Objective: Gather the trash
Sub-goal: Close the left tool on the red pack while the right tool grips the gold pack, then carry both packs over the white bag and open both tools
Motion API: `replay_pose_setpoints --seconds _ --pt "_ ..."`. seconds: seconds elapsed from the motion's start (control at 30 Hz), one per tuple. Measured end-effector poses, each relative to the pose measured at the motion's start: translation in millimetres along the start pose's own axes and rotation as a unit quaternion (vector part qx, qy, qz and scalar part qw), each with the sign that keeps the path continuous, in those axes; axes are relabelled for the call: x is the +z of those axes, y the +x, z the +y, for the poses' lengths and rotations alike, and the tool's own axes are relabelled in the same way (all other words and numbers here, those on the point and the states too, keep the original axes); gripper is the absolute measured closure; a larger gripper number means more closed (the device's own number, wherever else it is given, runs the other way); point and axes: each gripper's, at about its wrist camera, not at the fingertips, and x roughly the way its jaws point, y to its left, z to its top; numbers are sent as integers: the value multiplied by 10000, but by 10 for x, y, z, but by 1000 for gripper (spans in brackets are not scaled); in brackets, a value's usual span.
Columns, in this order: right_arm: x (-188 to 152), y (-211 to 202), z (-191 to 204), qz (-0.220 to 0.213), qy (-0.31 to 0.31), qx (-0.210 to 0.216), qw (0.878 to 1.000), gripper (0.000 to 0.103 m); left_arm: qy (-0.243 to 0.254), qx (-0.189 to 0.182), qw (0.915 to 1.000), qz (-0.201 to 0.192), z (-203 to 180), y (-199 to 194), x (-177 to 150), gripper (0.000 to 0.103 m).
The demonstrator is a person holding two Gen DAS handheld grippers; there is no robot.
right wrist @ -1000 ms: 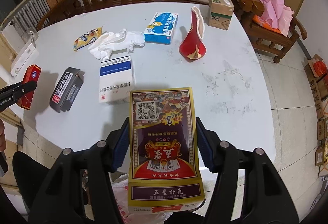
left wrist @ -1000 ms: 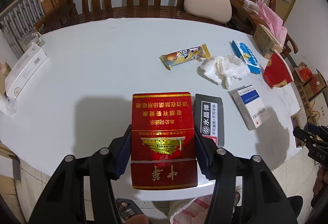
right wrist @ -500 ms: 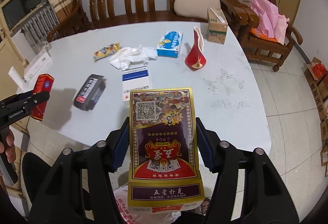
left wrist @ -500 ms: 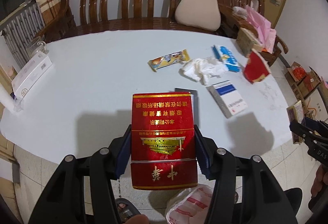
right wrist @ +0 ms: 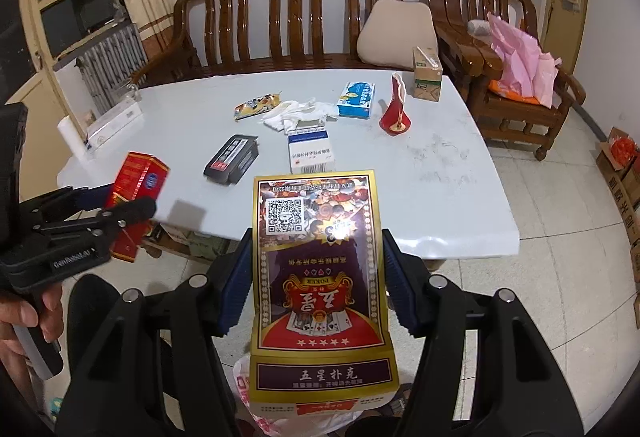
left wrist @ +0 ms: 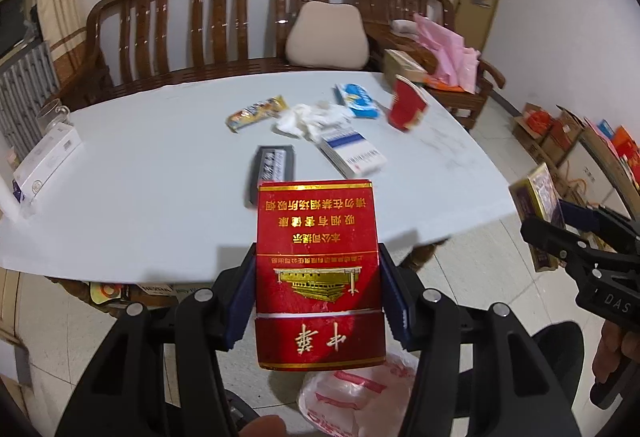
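Observation:
My left gripper (left wrist: 316, 293) is shut on a red cigarette pack (left wrist: 316, 269), held off the near edge of the white table (left wrist: 140, 173). My right gripper (right wrist: 318, 277) is shut on a gold poker card box (right wrist: 320, 269), also held in front of the table. Each gripper shows in the other view: the left gripper (right wrist: 120, 217) with the red pack (right wrist: 138, 193), the right gripper (left wrist: 552, 233) with the card box (left wrist: 538, 197). A white plastic bag with red print (left wrist: 360, 397) lies on the floor just below both.
On the table lie a dark box (right wrist: 232, 159), a white-blue box (right wrist: 310, 153), crumpled tissue (right wrist: 300, 113), a snack wrapper (right wrist: 256, 105), a blue box (right wrist: 356, 99), a red paper cup (right wrist: 396, 109) and a carton (right wrist: 427, 73). A wooden bench (right wrist: 300, 13) stands behind.
Both grippers have pulled back and up from the table with their boxes still held. The table now sits farther off and the floor and bag show below.

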Motion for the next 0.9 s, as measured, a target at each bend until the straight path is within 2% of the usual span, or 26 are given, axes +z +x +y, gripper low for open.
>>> replay_pose_setpoints --seconds 0.23,0.5,0.67,0.9 --pt "-519 -170 108 2 -45 -28 10000 45 112 -257 9995 139 -192 -17 -449 49" --pt "-1125 -1 137 452 33 -59 9990 45 285 -378 9975 518 -353 122 -988 49" --pt "-1364 170 97 701 131 -92 9974 45 387 -477 9940 905 -465 383 -1313 49" --pt "-1681 633 -25 1284 356 -10 9911 45 341 -709 9823 1700 -547 911 -1762 49"
